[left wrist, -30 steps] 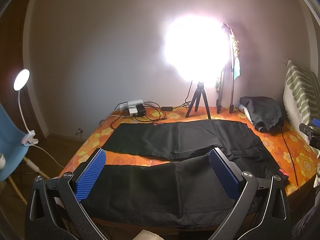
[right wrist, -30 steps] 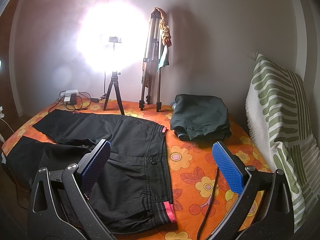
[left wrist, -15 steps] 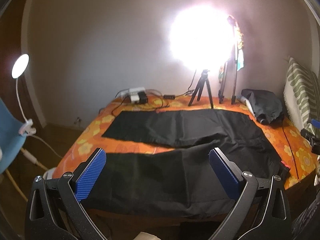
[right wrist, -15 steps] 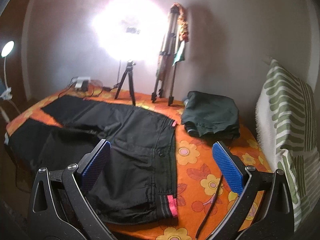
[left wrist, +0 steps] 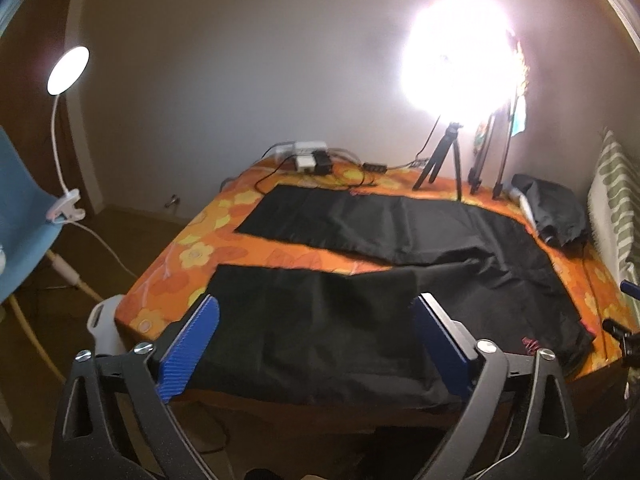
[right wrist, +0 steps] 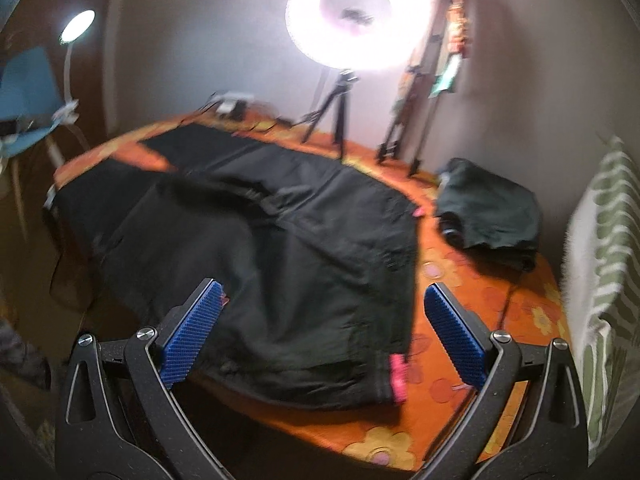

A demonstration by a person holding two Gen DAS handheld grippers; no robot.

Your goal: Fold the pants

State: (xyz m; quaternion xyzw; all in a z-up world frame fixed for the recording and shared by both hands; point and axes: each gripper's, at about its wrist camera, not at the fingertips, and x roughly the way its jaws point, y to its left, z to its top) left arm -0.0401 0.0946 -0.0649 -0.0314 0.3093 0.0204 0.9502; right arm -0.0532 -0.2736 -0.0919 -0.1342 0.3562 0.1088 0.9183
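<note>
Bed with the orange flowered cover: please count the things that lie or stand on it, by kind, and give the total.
Black pants spread flat: 1
Folded dark green garment pile: 1
Black tripods, one small under the ring light, one tall and folded against the wall: 2
White power strip with plugs: 1
Green-and-white striped pillow: 1
Total: 6

Cloth and plastic surfaces

Matt black cloth pants (left wrist: 360,280) are lying beyond the jaws on a printed cloth bedcover (left wrist: 192,256); ribbed blue pads (right wrist: 192,332) are facing inward.
</note>
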